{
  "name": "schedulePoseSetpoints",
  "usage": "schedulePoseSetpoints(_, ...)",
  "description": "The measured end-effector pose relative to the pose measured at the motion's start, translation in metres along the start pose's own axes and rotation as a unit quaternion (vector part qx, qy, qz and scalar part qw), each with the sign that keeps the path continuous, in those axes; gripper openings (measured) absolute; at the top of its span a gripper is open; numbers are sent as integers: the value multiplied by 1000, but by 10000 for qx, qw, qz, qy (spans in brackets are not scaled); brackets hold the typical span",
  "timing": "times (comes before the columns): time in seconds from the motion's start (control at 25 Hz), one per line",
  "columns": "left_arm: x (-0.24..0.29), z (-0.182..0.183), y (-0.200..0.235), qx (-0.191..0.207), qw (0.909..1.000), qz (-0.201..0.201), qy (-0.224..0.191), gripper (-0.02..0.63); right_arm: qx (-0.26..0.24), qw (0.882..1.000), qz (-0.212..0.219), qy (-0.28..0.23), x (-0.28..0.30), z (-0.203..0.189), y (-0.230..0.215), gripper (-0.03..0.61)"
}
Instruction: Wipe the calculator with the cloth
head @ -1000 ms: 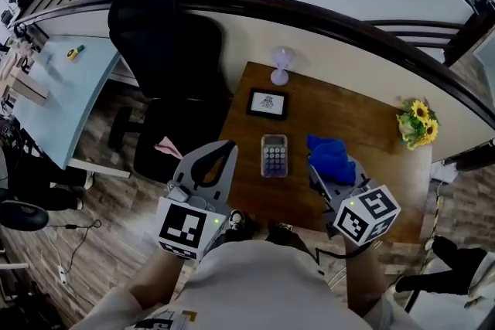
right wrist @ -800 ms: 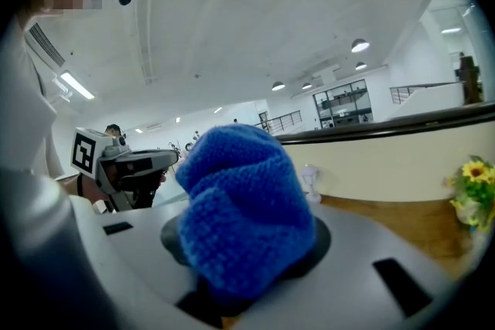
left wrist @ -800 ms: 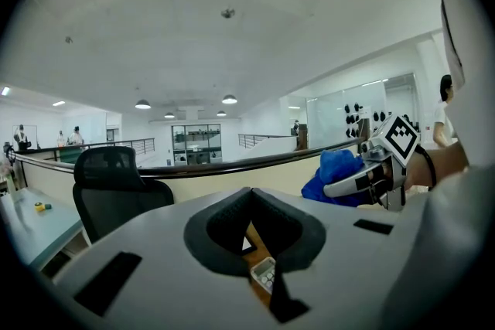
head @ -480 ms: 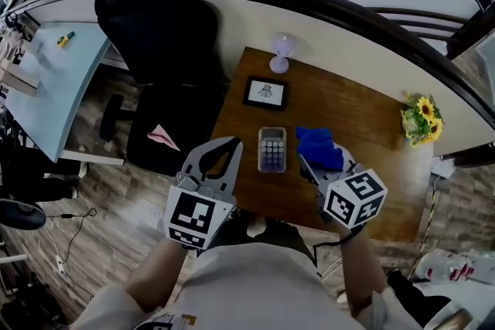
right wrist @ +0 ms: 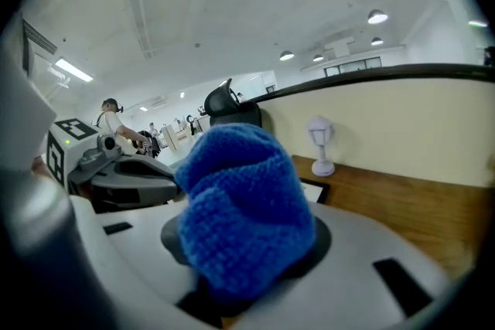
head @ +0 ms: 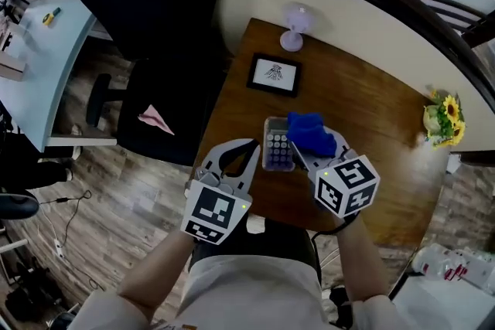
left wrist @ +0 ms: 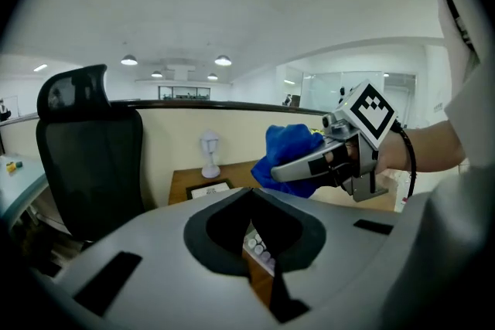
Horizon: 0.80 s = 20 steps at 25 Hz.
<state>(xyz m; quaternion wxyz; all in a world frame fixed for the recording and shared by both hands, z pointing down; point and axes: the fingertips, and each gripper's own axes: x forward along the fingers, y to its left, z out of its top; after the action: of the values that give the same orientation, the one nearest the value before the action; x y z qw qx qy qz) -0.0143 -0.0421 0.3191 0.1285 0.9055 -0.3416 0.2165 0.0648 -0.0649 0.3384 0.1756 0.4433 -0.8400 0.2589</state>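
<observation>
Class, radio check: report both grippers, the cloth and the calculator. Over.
Right gripper shut on bunched blue knitted cloth. Left gripper shut, empty, beside grey push-button calculator. Cloth overlaps calculator's right side; contact unclear. Nothing in the way.

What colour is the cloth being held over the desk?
Bright blue, with a knitted look. The cloth shows best in the right gripper view.

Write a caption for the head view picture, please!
Right gripper holds a blue cloth over the calculator; left gripper is shut beside it.
</observation>
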Motion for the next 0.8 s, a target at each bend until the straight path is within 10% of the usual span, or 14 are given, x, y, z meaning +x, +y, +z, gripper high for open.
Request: schedulePoseSetpoints(0.8,101,-164,-29,-790,9890,-589,1104,5,-570,9914,410,1104,110,-112,-11,140)
